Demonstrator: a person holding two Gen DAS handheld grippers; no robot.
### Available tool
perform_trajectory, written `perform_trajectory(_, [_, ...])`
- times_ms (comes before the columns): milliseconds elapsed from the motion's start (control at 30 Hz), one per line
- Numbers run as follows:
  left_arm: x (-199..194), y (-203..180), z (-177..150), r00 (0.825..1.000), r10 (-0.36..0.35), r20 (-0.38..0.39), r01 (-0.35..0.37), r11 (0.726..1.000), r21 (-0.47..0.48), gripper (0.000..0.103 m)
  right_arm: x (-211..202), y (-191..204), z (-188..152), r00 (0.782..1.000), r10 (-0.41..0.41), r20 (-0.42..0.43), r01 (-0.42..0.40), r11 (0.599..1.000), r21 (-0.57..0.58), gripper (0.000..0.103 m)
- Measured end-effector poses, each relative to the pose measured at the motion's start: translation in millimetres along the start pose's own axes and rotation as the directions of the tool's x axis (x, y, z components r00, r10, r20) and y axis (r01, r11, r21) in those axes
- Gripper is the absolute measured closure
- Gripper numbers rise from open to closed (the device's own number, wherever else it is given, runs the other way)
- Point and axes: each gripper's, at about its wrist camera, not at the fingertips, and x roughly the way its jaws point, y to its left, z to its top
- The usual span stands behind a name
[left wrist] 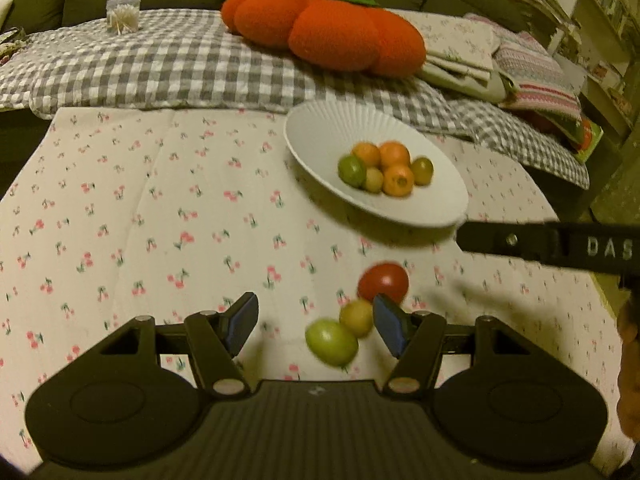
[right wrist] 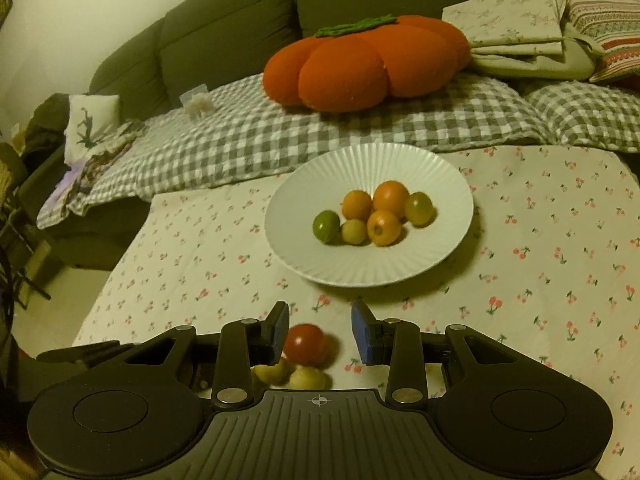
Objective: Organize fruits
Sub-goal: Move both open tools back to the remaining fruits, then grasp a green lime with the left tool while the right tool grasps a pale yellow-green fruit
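1. A white ribbed plate (right wrist: 440, 184) is set on the cherry-print cloth (right wrist: 540, 248), at about 12 o'clock from the right gripper (right wrist: 320, 330). Six small fruits are gathered in its hollow, presumably so that they do not roll: three orange, two green, one yellowish.

2. Three fruits are left loose on the cloth, close together: a red tomato (right wrist: 306, 342), a yellowish fruit (left wrist: 356, 317) and a green fruit (left wrist: 332, 342).

3. The right gripper is held wide, with nothing between its pads. The red tomato is framed between the jaws, nearer the left-hand pad; contact cannot be confirmed. The spread is judged to be kept so that the round fruit can be straddled before closing.

4. The left gripper (left wrist: 316, 322) is also held wide and empty. The green and yellowish fruits lie toward its right-hand pad, at about 1 o'clock from its centre.

5. In the left wrist view, the right gripper's black arm (left wrist: 560, 244) is seen entering from 3 o'clock, just below the plate's rim.

6. An orange pumpkin-shaped cushion (right wrist: 360, 64) rests on the checked blanket (right wrist: 280, 132) at 12 o'clock, apart from the task.

7. The task is judged about two-thirds done.
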Motion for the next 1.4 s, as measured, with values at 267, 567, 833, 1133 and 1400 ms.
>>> perform_trajectory(267, [4.8, -11.7, -19.2, 0.999, 0.012, -0.035, -0.009, 0.998, 0.068, 0.04, 6.2, 10.5, -20.9, 0.998, 0.003, -0.066, -0.005, 1.0, -0.027, 0.052])
perform_trajectory(567, [16.2, -14.9, -24.0, 0.999, 0.035, -0.038, -0.031, 0.994, 0.109, 0.04, 20.3, 11.5, -28.1, 0.994, 0.002, -0.114, -0.005, 1.0, -0.024, 0.042])
perform_trajectory(833, [26.1, -15.4, -25.8, 0.998, 0.052, -0.039, -0.047, 0.991, 0.127, 0.041, 37.0, 9.0, -33.9, 0.987, -0.021, -0.159, 0.02, 1.0, -0.013, 0.041])
perform_trajectory(1133, [29.1, -15.1, -24.4, 0.998, 0.062, -0.017, -0.058, 0.986, 0.155, 0.06, 48.0, 13.6, -38.6, 0.985, -0.022, -0.17, 0.016, 0.999, -0.036, 0.038])
perform_trajectory(1400, [28.1, -14.2, -24.1, 0.998, 0.062, -0.016, -0.058, 0.986, 0.154, 0.07, 54.6, 17.1, -38.9, 0.985, -0.015, -0.172, 0.007, 0.999, -0.045, 0.063])
